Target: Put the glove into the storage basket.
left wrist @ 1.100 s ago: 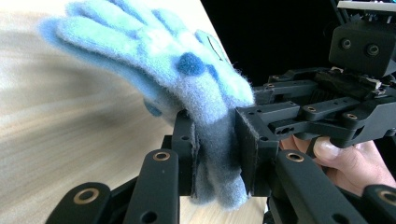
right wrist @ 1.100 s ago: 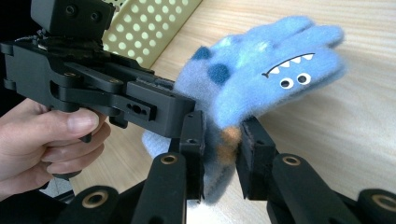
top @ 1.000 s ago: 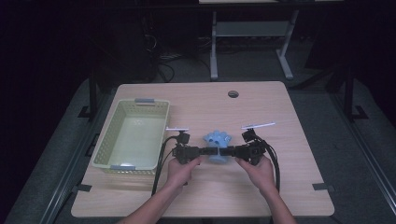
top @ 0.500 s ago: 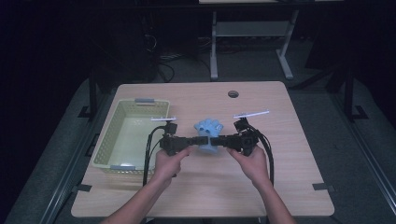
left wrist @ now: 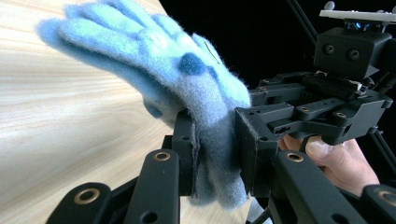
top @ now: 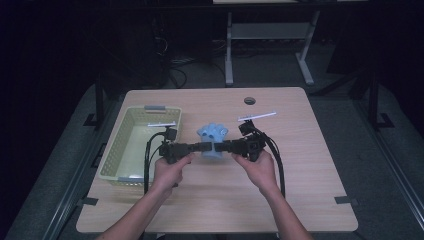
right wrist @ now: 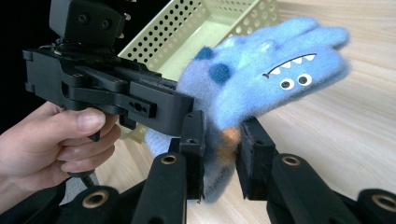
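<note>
A: What has the left gripper [left wrist: 217, 154] got?

B: Its jaws are pressed onto the cuff of the blue glove [left wrist: 154, 60]; the fuzzy cuff is squeezed flat between the two pads, with the glove's fingers fanning up and away beyond the tips.

A: And the right gripper [right wrist: 219, 154]?

B: Same cuff, from the other side. Its jaws are nearly closed on the cloth too, the pads pinching it. The glove's face, with white eyes and teeth, sits just past the fingertips.

A: So where is the glove overall?

B: In the high view it hangs between both grippers' tips, over the table [top: 310, 200]. The basket [top: 120, 150] lies beyond the left gripper's side, apart from the glove.
</note>
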The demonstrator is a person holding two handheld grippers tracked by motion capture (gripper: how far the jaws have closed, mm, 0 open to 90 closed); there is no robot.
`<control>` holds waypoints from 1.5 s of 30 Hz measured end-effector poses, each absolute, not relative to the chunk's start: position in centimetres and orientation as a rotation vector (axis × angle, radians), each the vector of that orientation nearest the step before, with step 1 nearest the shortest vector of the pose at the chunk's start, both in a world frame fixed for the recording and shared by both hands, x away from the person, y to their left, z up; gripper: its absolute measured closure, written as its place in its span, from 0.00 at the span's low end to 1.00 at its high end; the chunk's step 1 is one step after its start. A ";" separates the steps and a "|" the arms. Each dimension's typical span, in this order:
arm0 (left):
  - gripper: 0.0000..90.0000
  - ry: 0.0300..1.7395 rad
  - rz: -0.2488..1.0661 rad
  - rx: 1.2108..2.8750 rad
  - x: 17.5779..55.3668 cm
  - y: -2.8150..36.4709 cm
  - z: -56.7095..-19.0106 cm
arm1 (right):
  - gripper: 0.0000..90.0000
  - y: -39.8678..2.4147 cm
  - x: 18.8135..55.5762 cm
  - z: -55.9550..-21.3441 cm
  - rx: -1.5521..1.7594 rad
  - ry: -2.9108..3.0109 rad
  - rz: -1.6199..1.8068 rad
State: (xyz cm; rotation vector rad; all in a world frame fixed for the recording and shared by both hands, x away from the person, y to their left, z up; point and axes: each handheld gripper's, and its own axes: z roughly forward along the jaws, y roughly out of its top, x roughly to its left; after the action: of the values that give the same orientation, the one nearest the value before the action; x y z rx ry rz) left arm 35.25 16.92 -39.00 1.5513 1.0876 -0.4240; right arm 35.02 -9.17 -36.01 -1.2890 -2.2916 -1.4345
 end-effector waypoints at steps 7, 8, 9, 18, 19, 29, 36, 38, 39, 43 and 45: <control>0.79 1.086 -0.419 1.552 35.5 17.8 -38.4 | 0.83 -8.4 35.4 -35.7 -1.274 -2.277 -1.442; 0.79 1.086 -0.418 1.550 35.6 17.9 -38.3 | 0.83 -8.3 35.5 -35.6 -1.267 -2.283 -1.441; 0.79 1.082 -0.416 1.553 35.6 18.0 -38.2 | 0.83 -8.2 35.6 -35.5 -1.263 -2.285 -1.446; 0.79 1.086 -0.406 1.543 35.8 18.9 -37.5 | 0.82 -7.4 35.9 -34.7 -1.244 -2.293 -1.462; 0.79 1.086 -0.406 1.543 35.8 19.0 -37.3 | 0.82 -7.4 36.0 -34.6 -1.241 -2.292 -1.463; 0.80 1.070 -0.391 1.557 36.0 20.1 -36.6 | 0.82 -6.6 36.4 -34.1 -1.220 -2.269 -1.470; 0.80 1.075 -0.382 1.556 36.0 21.3 -36.4 | 0.82 -5.5 36.9 -33.9 -1.193 -2.276 -1.471; 0.80 1.082 -0.385 1.552 36.0 21.7 -36.3 | 0.82 -5.1 37.0 -33.9 -1.191 -2.265 -1.467; 0.80 1.078 -0.382 1.556 36.1 21.9 -36.2 | 0.81 -4.8 37.0 -33.8 -1.186 -2.268 -1.462; 0.80 1.083 -0.366 1.560 36.0 22.7 -36.1 | 0.81 -4.1 37.2 -33.7 -1.174 -2.268 -1.466; 0.80 1.087 -0.363 1.556 36.0 23.1 -36.1 | 0.81 -3.6 37.3 -33.8 -1.166 -2.268 -1.464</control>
State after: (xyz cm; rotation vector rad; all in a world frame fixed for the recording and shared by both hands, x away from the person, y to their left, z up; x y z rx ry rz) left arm 35.97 23.08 -36.12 1.5558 1.0873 -0.3631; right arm 37.34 -3.56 -33.80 -1.1665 -2.2677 -1.4643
